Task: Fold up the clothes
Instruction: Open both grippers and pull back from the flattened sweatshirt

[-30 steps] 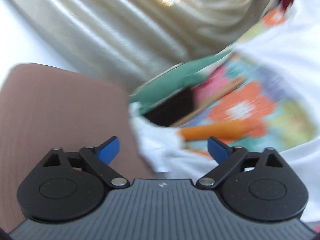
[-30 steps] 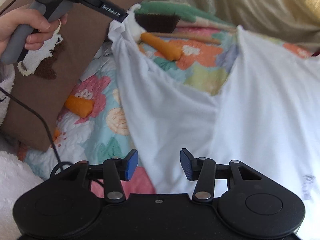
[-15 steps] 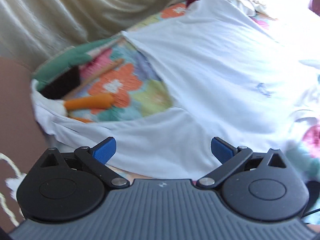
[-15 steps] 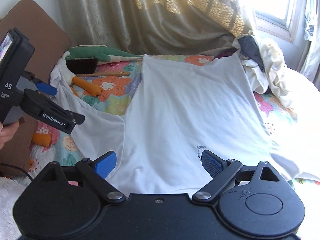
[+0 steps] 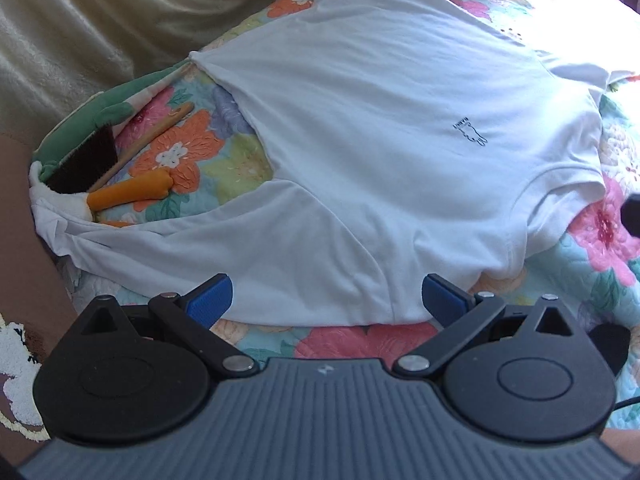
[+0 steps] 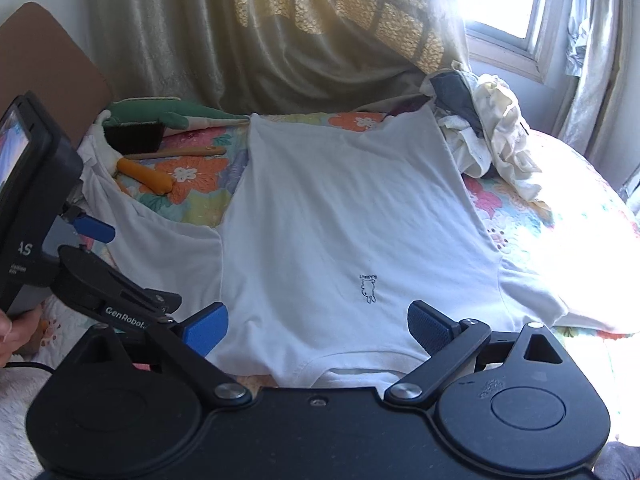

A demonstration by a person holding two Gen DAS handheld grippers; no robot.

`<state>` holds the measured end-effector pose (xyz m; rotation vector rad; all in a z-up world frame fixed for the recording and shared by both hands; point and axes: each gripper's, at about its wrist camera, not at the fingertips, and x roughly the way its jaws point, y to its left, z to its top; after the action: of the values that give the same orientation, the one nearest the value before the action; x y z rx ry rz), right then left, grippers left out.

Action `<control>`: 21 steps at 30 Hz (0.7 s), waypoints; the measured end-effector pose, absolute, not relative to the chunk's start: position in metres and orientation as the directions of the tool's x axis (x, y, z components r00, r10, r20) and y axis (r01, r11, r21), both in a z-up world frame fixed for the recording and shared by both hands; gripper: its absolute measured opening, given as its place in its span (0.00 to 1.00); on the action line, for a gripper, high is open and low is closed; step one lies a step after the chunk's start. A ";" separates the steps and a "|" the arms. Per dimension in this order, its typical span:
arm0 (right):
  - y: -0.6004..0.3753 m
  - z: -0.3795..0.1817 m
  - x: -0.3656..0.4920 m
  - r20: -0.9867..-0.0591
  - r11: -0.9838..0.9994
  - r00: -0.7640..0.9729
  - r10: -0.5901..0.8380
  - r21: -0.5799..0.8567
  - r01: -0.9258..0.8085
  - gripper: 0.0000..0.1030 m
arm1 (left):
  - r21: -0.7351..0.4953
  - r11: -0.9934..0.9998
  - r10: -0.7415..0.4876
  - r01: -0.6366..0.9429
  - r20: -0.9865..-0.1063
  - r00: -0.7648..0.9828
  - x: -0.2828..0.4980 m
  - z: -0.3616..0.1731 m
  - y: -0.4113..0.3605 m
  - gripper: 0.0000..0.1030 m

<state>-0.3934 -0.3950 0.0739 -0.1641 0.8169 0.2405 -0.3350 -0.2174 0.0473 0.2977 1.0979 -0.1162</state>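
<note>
Now both the left gripper and right gripper are hovering spread wide and empty over the limp white cotton T-shirt, which looks light, best pinched at its sleeve edges.

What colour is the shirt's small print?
Dark blue outline on the white shirt; print clearest in the right wrist view.

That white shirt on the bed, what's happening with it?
A person is folding clothes with a grabbing tool in each hand. The white shirt lies spread flat on the flowery quilt, not folded yet. Both the left tool and the right tool hang open above its near edge, holding nothing; the right one has just been opening. More clothes sit piled by the window.
</note>
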 end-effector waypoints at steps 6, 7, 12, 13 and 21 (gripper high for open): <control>-0.403 0.070 -0.391 -0.753 0.975 0.654 0.069 -0.088 -0.205 0.96 | 0.155 0.944 0.021 0.290 -0.908 0.419 -0.337 0.040 -0.233 1.00; -0.403 0.069 -0.392 -0.754 0.975 0.653 0.073 -0.084 -0.207 0.96 | 0.158 0.944 0.026 0.290 -0.911 0.412 -0.336 0.039 -0.234 1.00; -0.404 0.065 -0.392 -0.767 0.973 0.635 0.089 -0.071 -0.222 0.96 | 0.150 0.947 0.034 0.285 -0.926 0.376 -0.334 0.033 -0.233 1.00; -0.405 0.065 -0.392 -0.769 0.974 0.634 0.087 -0.068 -0.217 0.96 | 0.151 0.946 0.034 0.288 -0.926 0.375 -0.334 0.033 -0.233 1.00; -0.407 0.062 -0.391 -0.776 0.978 0.628 0.060 -0.080 -0.192 0.96 | 0.172 0.937 0.045 0.304 -0.923 0.382 -0.336 0.032 -0.237 1.00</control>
<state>-0.3910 -0.4074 0.0621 -0.1601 0.8815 0.1447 -0.3361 -0.2369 0.0323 0.3389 1.1738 -0.1693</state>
